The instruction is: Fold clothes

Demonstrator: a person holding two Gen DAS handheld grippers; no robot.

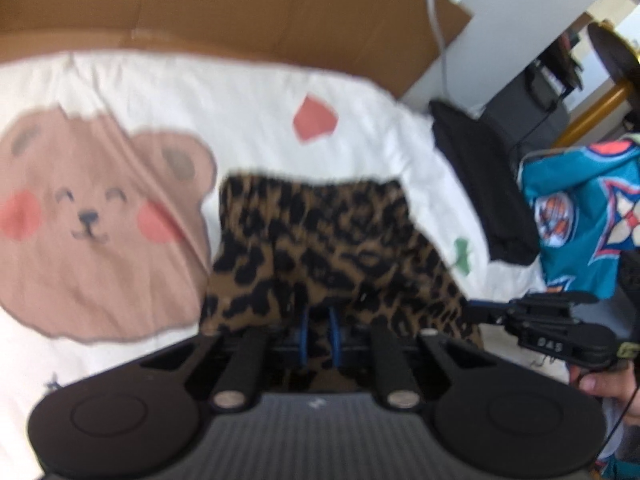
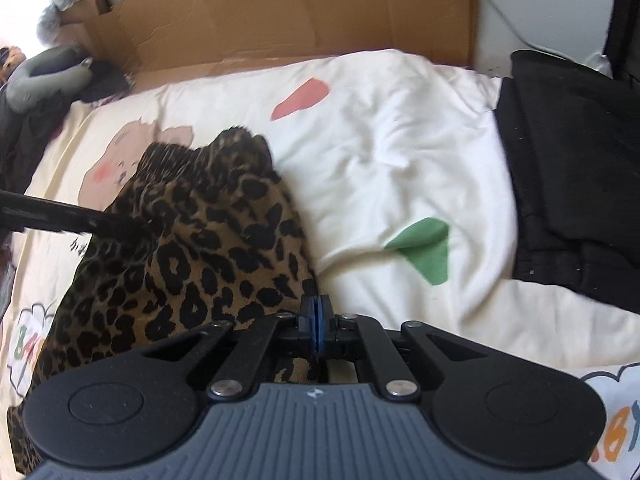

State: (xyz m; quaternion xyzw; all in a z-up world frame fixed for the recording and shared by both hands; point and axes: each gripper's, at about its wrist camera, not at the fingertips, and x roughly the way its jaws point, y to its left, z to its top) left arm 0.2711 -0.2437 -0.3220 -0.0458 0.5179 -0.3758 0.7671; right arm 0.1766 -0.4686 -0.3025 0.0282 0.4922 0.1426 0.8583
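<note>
Coloured letters "BA" in a cloud print at the left edge of the bed cover (image 2: 400,140), "BY" in another at its right near corner, remaining marks too blurred.

- The left gripper (image 1: 320,334) was matte black, its two fingers faced with blue pads.
- Behind the fingers, four flat black link arms ended in silver screw heads.
- Nearest the camera lay a ribbed dark grey housing between two round black discs.
- The right gripper (image 2: 316,320) matched it, blue pads included.
- Seen side-on, its black body carried small pale lettering too blurred to read.
</note>
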